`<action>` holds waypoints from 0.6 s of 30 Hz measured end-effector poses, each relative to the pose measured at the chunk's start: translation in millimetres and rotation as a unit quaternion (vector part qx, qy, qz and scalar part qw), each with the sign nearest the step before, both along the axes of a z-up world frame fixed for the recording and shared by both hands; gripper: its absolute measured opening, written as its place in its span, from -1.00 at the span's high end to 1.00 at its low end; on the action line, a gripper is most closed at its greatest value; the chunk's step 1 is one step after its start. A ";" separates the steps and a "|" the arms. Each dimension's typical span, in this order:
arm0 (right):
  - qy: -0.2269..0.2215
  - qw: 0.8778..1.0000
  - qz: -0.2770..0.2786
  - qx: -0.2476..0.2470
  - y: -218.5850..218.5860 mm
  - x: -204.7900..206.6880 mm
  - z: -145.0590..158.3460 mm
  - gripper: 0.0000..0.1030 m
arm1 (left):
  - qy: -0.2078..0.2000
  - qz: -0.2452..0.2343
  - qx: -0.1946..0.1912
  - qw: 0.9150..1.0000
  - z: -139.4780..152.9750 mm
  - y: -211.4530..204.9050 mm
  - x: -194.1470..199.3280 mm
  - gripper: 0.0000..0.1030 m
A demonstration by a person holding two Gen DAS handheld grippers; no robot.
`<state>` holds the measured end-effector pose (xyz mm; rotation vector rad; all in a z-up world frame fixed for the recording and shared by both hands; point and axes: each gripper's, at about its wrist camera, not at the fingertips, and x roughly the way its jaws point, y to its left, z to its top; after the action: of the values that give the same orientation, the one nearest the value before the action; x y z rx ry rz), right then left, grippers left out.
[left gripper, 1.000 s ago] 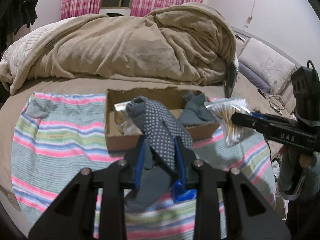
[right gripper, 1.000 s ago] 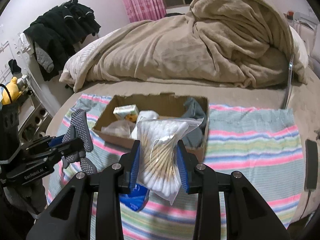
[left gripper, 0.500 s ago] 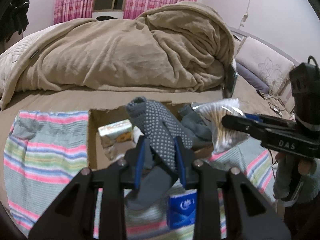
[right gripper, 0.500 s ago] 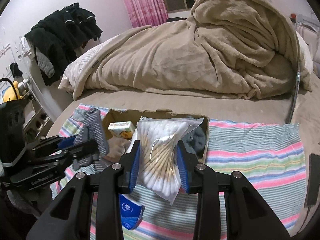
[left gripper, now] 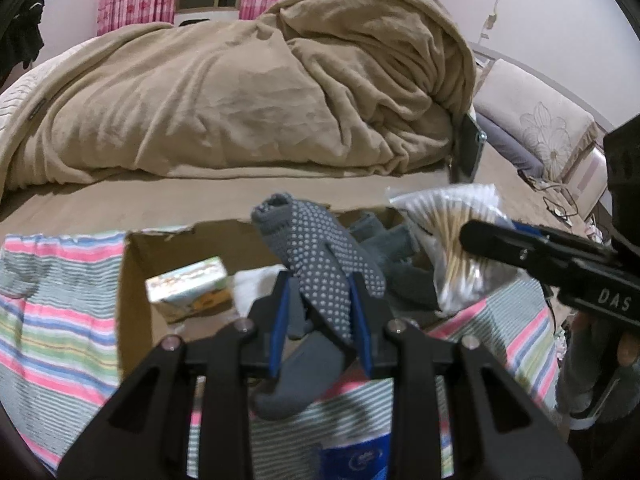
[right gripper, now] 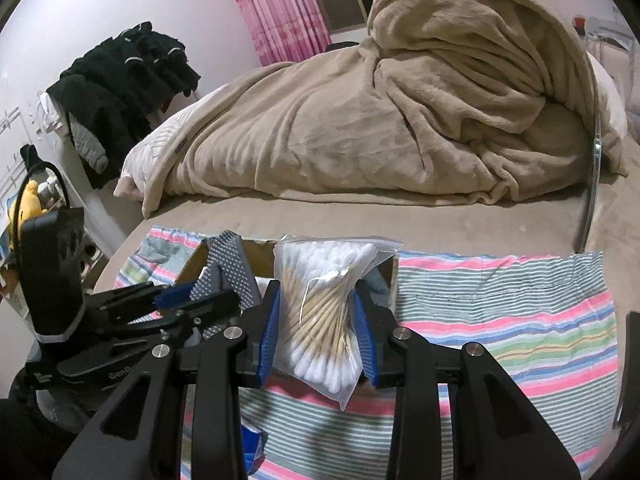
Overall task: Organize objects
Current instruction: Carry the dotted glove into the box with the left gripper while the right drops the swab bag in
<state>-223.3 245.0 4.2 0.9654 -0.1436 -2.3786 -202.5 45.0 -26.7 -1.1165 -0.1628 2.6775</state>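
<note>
My left gripper [left gripper: 320, 320] is shut on a grey dotted glove [left gripper: 324, 256] and holds it over the near edge of an open cardboard box [left gripper: 132, 280]. The box holds a small printed carton [left gripper: 188, 284], white material and grey cloth [left gripper: 388, 248]. My right gripper [right gripper: 318, 332] is shut on a clear bag of cotton swabs [right gripper: 324, 312], held above the box's right end. The bag also shows in the left wrist view [left gripper: 452, 240]. The left gripper and glove [right gripper: 228, 260] show at the left of the right wrist view.
The box sits on a striped cloth [right gripper: 500, 320] on a bed. A big tan blanket [left gripper: 248, 100] is heaped behind it. A blue tissue pack [left gripper: 360, 456] lies on the cloth below my left gripper. Dark clothes [right gripper: 128, 80] hang far left.
Both grippers have moved forward toward and over the box with their loads still held. The blue tissue pack has slid down to the bottom edge of both views.
</note>
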 end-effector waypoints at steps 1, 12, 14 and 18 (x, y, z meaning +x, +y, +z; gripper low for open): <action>0.001 1.000 -0.001 -0.002 1.8 -1.3 -0.2 0.30 | -0.002 -0.003 0.001 1.000 -1.7 2.9 -3.6 0.43; 0.003 1.000 -0.019 -0.023 22.1 -11.2 -2.6 0.30 | -0.034 -0.007 0.001 0.999 -32.3 25.8 -41.7 0.40; 0.002 0.999 -0.022 -0.024 24.1 -11.8 -2.2 0.30 | -0.040 -0.007 0.002 0.999 -37.9 26.1 -45.2 0.38; 0.002 0.999 -0.023 -0.023 24.7 -11.2 -1.8 0.30 | -0.060 -0.004 0.002 0.998 -43.4 22.8 -48.9 0.25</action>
<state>-234.6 269.8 2.5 0.9445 -0.2209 -2.4086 -251.4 67.9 -70.1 -1.2730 -0.1841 2.6026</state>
